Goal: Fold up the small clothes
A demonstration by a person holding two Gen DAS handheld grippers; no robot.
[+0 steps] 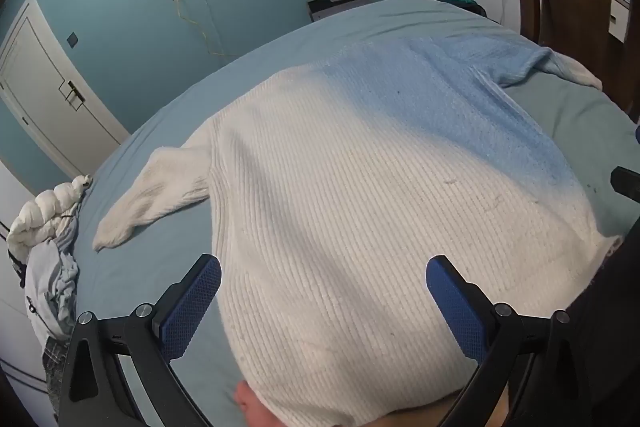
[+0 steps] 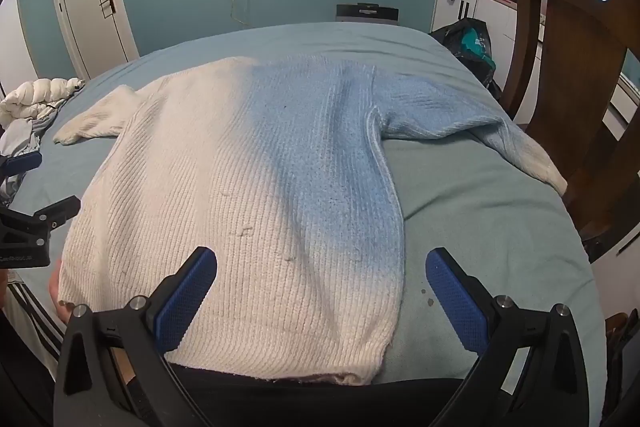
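A ribbed knit sweater [image 2: 256, 163], white fading to light blue, lies spread flat on the bed with both sleeves out to the sides; it also fills the left wrist view [image 1: 340, 187]. My left gripper [image 1: 323, 279] is open and empty, hovering over the hem at the sweater's left side. My right gripper [image 2: 321, 273] is open and empty, over the hem at the sweater's right side. The white left sleeve [image 1: 156, 187] and the blue right sleeve [image 2: 472, 127] lie flat. The left gripper shows at the left edge of the right wrist view [image 2: 36, 223].
The bed has a teal sheet [image 2: 480, 227]. A pile of clothes with a white puffer jacket [image 1: 44, 223] sits at the bed's left edge. A wooden chair [image 2: 572, 67] stands at the right. A dark bag [image 2: 472, 43] lies beyond the far right corner.
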